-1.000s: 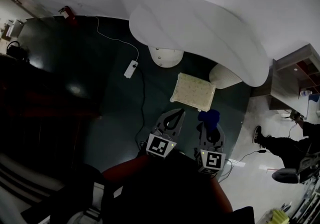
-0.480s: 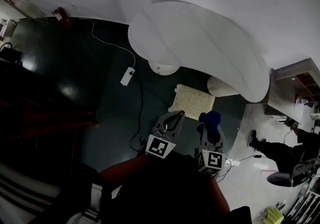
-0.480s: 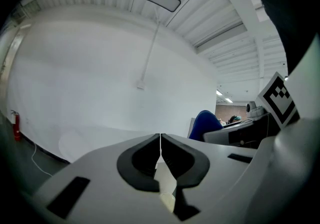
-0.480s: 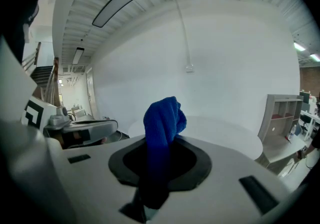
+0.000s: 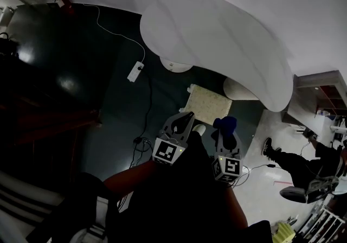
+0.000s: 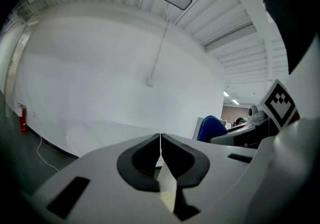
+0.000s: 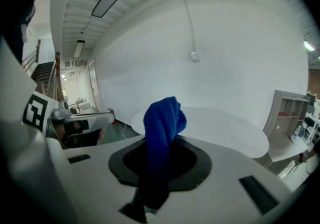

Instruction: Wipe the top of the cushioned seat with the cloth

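The cushioned seat (image 5: 208,104), pale yellow-green and square, stands on the dark floor just ahead of both grippers, under the edge of a white curved table. My right gripper (image 5: 225,129) is shut on a blue cloth (image 7: 163,127), which bunches up above its jaws; the cloth (image 5: 225,124) hangs just short of the seat's near right corner. My left gripper (image 5: 186,120) is shut with nothing in it, its tips close to the seat's near left edge. In the left gripper view the left gripper (image 6: 160,137) has its jaws meeting, with the blue cloth (image 6: 212,128) at right.
A large white curved table (image 5: 217,41) overhangs the seat, on two white pedestals (image 5: 176,65). A power strip (image 5: 135,71) and white cable lie on the floor at left. A person's legs and shoe (image 5: 276,152) are at right, beside a shelf unit (image 5: 317,98).
The head view has shifted so the seat and table sit closer to the grippers. Both grippers have moved slightly forward toward the seat, the cloth still held in the right one.
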Demonstrator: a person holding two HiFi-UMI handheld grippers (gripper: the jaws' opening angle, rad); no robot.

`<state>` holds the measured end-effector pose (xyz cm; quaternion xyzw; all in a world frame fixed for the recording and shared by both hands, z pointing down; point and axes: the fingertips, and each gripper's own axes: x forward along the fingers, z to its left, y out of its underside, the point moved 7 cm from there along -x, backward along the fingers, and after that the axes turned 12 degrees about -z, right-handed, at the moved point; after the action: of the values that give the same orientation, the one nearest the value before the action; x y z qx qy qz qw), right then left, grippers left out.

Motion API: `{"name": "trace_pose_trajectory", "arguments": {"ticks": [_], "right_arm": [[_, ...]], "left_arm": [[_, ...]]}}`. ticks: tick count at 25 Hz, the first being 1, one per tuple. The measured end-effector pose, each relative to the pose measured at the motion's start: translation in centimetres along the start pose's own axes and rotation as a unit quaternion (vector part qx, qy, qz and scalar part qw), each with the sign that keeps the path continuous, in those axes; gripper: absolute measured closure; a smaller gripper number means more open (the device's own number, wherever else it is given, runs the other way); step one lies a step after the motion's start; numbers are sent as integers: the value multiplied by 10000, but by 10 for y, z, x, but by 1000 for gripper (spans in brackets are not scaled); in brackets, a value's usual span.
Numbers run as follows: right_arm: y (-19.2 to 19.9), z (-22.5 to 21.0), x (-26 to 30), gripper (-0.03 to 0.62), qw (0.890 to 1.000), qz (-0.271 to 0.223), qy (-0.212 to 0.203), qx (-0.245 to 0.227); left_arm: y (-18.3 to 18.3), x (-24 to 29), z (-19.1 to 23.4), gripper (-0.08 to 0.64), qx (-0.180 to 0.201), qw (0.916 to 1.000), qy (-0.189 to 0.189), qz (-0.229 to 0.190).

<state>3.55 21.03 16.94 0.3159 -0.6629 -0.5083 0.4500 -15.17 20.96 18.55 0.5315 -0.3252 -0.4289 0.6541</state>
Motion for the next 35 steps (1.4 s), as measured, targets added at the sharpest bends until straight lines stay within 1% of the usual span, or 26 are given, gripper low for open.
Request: {"name": "trace_pose_trajectory", "arguments": {"ticks": [3,6,7,9,11,15,18,21,23,24,26,29,30,33,35], "right_arm": [[6,-5,6,503,9998,164,-9,112],[25,-20,19,503,9997,230,-63,38],[32,-24,24,503,9997,230,-121,0],[40,-28,36,503,9993,247,-275,-7],[46,-31,50,503,9983,339,-465,88],[70,-56,81,503,9946,524,-888,-109],[87,-78,100,503,9901,683,-1224,-32],[97,-94,117,503,9879,730,-1370,-57],[105,-101,127,503,9859,727,-1497,-174],[111,-103,133,503,9841,778,-1589,-166],[124,-106,146,503,9810,927,-1706,-1],[154,-107,166,503,9778,1209,-1683,311],[166,-105,175,503,9775,1289,-1626,371],[194,-97,209,503,9786,1328,-1490,504],[210,-96,230,503,9784,1316,-1506,527]], "left_arm": [[2,-4,0,542,-19,9999,-96,66],[8,2,2,543,63,9997,-121,198],[12,6,3,543,65,9997,-132,195],[22,13,0,543,-92,9997,-224,33],[34,22,-3,543,-217,9990,-397,17],[53,48,-11,543,-95,9977,-630,222],[71,59,-24,543,-88,9955,-870,359],[83,67,-30,543,-4,9927,-1099,506],[90,68,-33,543,22,9903,-1310,459],[95,67,-33,543,-41,9886,-1448,403],[106,64,-32,543,-259,9854,-1647,346],[130,61,-27,543,-567,9819,-1745,477],[135,63,-21,543,-573,9814,-1753,526],[141,74,3,543,-289,9846,-1645,520],[150,82,18,543,-346,9849,-1623,499]]}}
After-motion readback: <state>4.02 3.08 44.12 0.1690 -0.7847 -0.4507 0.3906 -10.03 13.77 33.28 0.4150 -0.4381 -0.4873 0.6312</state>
